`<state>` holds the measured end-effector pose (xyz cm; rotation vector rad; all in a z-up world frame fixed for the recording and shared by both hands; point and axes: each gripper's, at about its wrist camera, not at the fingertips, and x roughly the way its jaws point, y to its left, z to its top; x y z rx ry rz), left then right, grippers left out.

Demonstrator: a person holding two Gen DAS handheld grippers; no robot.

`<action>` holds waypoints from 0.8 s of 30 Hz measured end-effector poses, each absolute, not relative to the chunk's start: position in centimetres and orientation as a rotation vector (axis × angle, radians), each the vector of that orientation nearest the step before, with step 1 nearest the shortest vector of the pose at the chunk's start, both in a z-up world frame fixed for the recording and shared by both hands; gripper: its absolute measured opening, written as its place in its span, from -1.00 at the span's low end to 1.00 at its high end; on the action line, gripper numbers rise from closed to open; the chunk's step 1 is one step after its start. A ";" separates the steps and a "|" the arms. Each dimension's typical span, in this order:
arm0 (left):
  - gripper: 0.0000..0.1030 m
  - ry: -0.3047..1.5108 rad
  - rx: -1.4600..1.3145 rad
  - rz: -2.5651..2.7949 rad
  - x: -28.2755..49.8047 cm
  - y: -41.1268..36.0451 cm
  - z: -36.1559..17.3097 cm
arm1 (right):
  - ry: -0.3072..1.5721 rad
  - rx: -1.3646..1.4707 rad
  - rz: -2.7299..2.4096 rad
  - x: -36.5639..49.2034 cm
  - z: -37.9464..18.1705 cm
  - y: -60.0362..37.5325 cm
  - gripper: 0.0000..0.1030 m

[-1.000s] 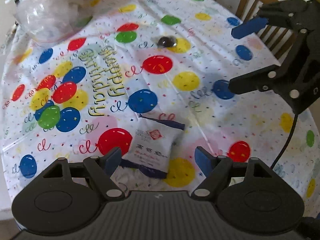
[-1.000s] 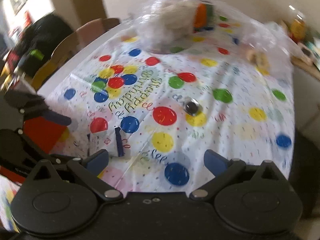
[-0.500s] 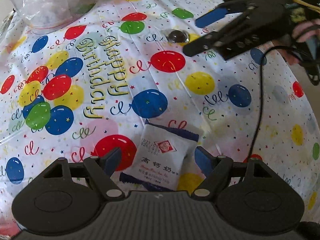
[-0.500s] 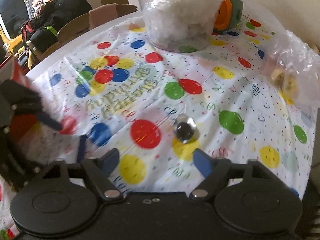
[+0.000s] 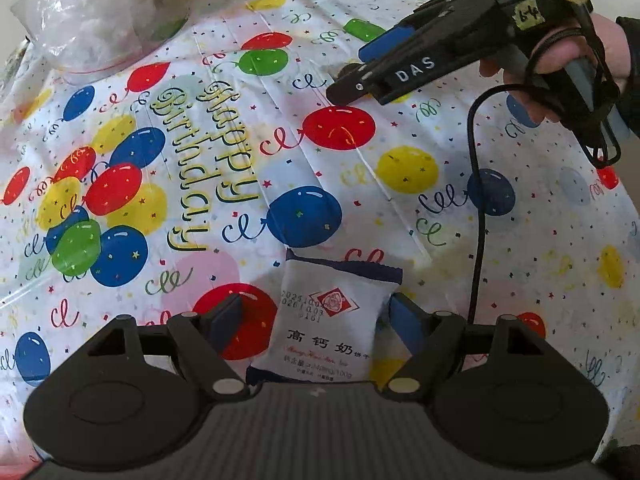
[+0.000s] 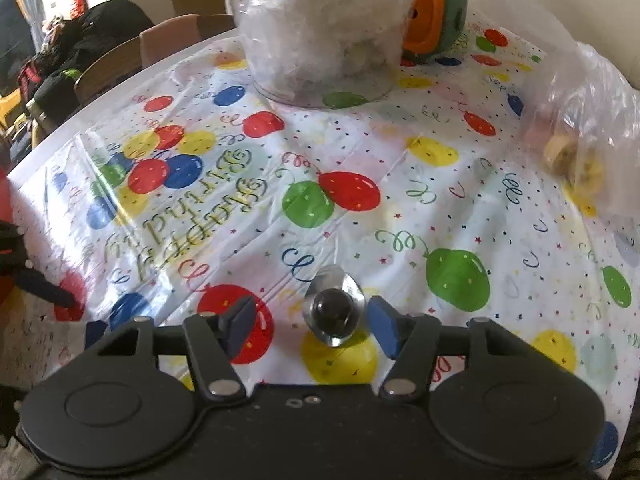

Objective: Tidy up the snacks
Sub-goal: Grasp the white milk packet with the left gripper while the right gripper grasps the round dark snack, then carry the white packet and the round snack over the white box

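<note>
A white snack packet (image 5: pixel 332 320) with dark blue ends and a red diamond logo lies flat on the balloon tablecloth (image 5: pixel 180 152). My left gripper (image 5: pixel 316 322) points down over it. The packet sits between its open fingers, nearer the right pad, and is not squeezed. A dark round candy (image 6: pixel 332 308) in a clear twisted wrapper lies between the pads of my right gripper (image 6: pixel 312 324). Those jaws are closing and do not press on it. In the left wrist view the right gripper (image 5: pixel 360 68) hovers low over the candy, a hand (image 5: pixel 560 60) holding it.
A clear tub (image 6: pixel 320 32) wrapped in plastic stands at the far side, with an orange and green object (image 6: pixel 436 20) behind it. A clear bag (image 6: pixel 580 152) with yellowish snacks lies at the right. Chairs (image 6: pixel 120 64) line the far left edge. A black cable (image 5: pixel 476 200) hangs over the cloth.
My right gripper has swung in and down until the candy sits between its pads, and its jaws have narrowed. The left gripper has sunk a little over the packet.
</note>
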<state>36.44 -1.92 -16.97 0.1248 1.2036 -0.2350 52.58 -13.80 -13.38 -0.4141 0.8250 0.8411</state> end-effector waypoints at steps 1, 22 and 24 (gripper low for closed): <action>0.48 1.198 0.132 -0.230 36.4 -2.0 -17.0 | 0.824 -0.406 0.831 52.7 -13.5 -13.9 0.16; -0.12 1.187 0.024 -0.061 34.5 -2.6 -16.1 | 0.833 -0.325 0.769 49.5 -13.4 -15.4 -0.49; -0.12 1.186 0.004 -0.045 33.9 -2.7 -15.9 | 0.844 -0.324 0.759 48.7 -13.5 -15.8 -0.50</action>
